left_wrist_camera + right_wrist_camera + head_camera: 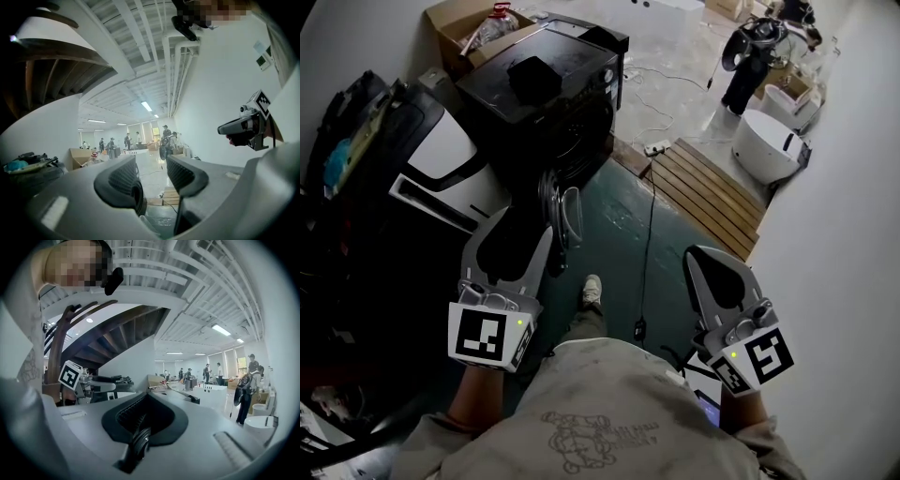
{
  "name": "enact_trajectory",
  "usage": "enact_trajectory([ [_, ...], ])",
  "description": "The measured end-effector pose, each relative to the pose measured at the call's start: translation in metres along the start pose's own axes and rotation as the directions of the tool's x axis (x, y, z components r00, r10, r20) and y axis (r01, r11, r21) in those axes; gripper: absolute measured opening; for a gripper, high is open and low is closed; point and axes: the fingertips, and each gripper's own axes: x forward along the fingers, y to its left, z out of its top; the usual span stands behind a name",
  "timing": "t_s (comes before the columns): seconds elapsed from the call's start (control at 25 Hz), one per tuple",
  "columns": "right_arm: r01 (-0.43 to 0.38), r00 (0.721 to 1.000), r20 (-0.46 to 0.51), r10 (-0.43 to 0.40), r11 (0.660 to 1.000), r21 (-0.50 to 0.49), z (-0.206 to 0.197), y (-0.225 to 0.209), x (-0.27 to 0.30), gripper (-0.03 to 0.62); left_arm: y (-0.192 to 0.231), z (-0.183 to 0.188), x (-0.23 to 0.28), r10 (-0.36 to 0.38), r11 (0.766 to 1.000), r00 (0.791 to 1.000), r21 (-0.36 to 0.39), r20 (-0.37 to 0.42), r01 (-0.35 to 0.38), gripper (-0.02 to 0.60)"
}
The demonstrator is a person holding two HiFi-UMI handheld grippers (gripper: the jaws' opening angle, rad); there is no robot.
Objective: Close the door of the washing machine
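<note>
Standing on a dark green floor (614, 234), a person holds one gripper in each hand, and one shoe (592, 291) shows between them. The washing machine (567, 103), a black one, is at 12 o'clock from the person, in the upper middle of the head view. A black object (528, 75) lies on its top. Its door (562, 212) is round with a glass middle and stands open. It is swung out from the front toward the person, and it is seen nearly edge-on.

The left gripper (514, 234) is at 9 o'clock from the shoe. Its jaws are apart, with a clear gap between them. In the left gripper view only the far room shows through the gap, so it grips nothing. The door is just beside its right jaw, at 2 o'clock from this gripper. I cannot tell if they touch.

The right gripper (712, 267) is at 3 o'clock from the shoe, well apart from the door. Its jaws are pressed together and nothing is between them.

A thin cable (649, 225) runs over the floor between both grippers. A wooden pallet (708, 192) lies at 12 o'clock from the right gripper. A cardboard box (455, 33) stands at 10 o'clock from the washing machine.
</note>
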Motion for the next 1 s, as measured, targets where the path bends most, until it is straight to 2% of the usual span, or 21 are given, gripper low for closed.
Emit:
enact_trajectory([
  [0.16,-0.013,0.999,-0.033,0.013,1.0,-0.004,0.001,-0.015,0.052,0.029,0.037,-0.016,0.038,0.005,1.0,0.999,-0.014,-0.042,-0.006,0.198],
  [0.44,-0.019,0.993,-0.112,0.019,1.0,0.002,-0.015,-0.042,0.159,0.029,0.11,-0.077,0.11,-0.019,0.998,0.986,-0.067,-0.165,0.008,0.198],
  [0.68,-0.023,0.978,-0.206,0.027,1.0,0.021,-0.039,-0.068,0.23,0.028,0.149,-0.142,0.169,-0.065,0.993,0.951,-0.114,-0.302,0.032,0.198],
  [0.84,-0.044,0.967,-0.249,0.047,0.999,0.017,-0.056,-0.076,0.269,0.029,0.166,-0.189,0.2,-0.108,0.983,0.917,-0.18,-0.383,0.041,0.198],
  [1.0,-0.072,0.947,-0.313,0.079,0.997,0.033,-0.079,-0.08,0.295,0.029,0.18,-0.231,0.22,-0.116,0.978,0.884,-0.209,-0.453,0.021,0.198],
])
